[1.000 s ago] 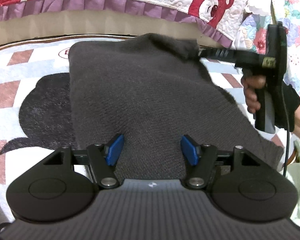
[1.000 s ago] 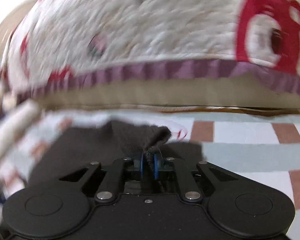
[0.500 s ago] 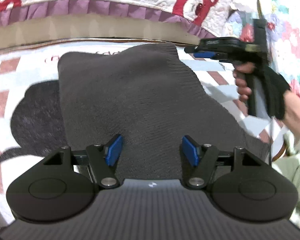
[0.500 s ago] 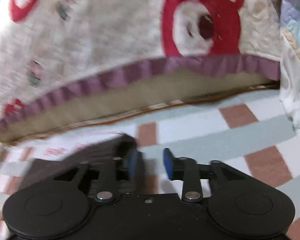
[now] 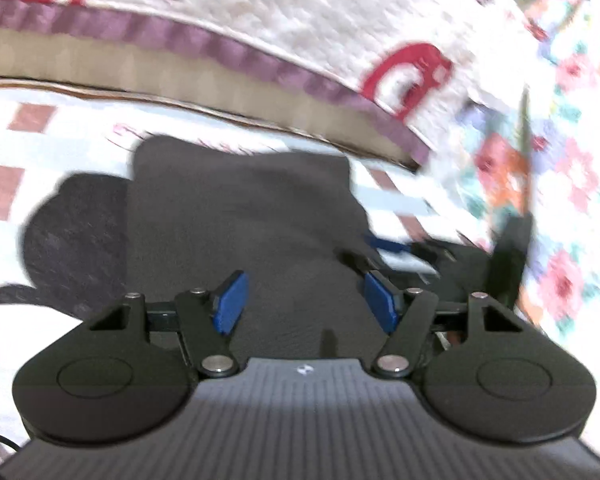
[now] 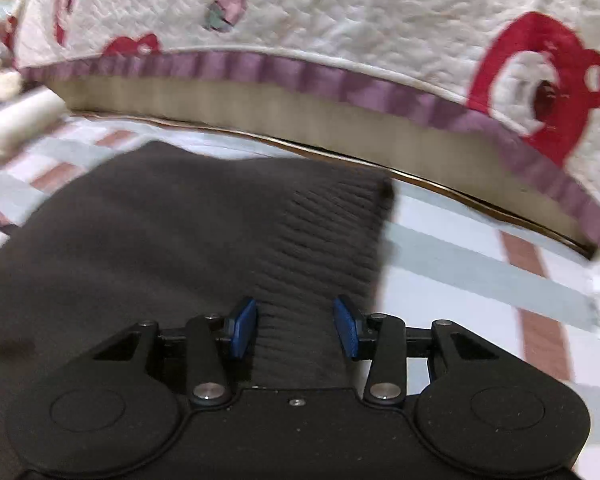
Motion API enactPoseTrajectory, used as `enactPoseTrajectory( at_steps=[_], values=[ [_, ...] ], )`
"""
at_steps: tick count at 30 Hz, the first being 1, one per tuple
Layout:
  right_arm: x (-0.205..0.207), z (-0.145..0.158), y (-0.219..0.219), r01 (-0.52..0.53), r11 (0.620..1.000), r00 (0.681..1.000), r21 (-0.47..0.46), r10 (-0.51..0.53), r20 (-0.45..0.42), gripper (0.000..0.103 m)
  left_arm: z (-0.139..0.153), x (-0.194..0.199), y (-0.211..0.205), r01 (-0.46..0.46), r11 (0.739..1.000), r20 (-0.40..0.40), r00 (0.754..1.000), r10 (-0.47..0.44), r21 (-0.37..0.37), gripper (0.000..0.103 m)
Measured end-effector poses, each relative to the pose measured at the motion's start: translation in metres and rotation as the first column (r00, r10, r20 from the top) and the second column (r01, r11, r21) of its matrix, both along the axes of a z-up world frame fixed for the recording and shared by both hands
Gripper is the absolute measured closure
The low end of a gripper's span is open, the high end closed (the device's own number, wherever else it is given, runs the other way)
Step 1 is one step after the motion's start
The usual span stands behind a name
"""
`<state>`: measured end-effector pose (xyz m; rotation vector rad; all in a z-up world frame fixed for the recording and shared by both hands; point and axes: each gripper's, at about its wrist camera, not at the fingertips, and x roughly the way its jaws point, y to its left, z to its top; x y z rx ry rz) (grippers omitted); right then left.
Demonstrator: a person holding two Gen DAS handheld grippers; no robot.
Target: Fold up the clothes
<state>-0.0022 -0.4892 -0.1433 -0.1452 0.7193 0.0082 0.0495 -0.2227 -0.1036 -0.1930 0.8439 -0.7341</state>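
A dark grey knit sweater (image 5: 236, 216) lies folded on a checked white, pink and grey sheet (image 5: 24, 116). My left gripper (image 5: 306, 304) hovers open over its near edge, blue pads wide apart with nothing held. In the left wrist view my right gripper (image 5: 396, 250) is a blur low at the sweater's right edge. The right wrist view shows the right gripper (image 6: 295, 332) open, its blue pads on either side of the sweater's ribbed band (image 6: 332, 240), which lies flat and ends at a far corner. Both views are motion-blurred.
A white quilt (image 6: 380, 28) with red bear prints and a purple trim (image 6: 260, 68) rises behind the sweater. Floral fabric (image 5: 572, 184) fills the right side. A dark printed patch (image 5: 72, 232) on the sheet lies left of the sweater. A white roll (image 6: 16, 120) sits far left.
My right gripper let go of the raised sweater corner, opened, and came down low over the ribbed band. The corner now lies flat. My left gripper stayed open and swung its view.
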Motion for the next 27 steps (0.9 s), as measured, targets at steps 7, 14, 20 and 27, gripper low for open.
enactPoseTrajectory(
  at_steps=[7,14,20,27],
  values=[
    [-0.006,-0.005,-0.057,0.177,0.924,0.982,0.339,-0.145,-0.117,0.044,-0.033,0.012,0.016,-0.129,0.977,-0.152,0.976,0.155,0.170,0.035],
    [-0.061,0.003,-0.098,0.181,0.571,0.983,0.801,-0.116,-0.140,0.046,-0.053,0.010,0.046,-0.213,0.976,-0.365,0.905,0.216,0.049,0.034],
    [-0.096,-0.002,-0.043,0.128,0.852,0.986,0.508,-0.054,-0.157,0.046,-0.040,0.006,0.038,-0.256,0.958,-0.296,0.912,0.283,0.127,0.034],
    [-0.113,-0.012,-0.038,0.182,0.850,0.980,0.494,-0.120,-0.156,0.052,-0.026,0.004,0.044,-0.312,0.934,-0.215,0.914,0.345,0.172,0.034]
  ],
)
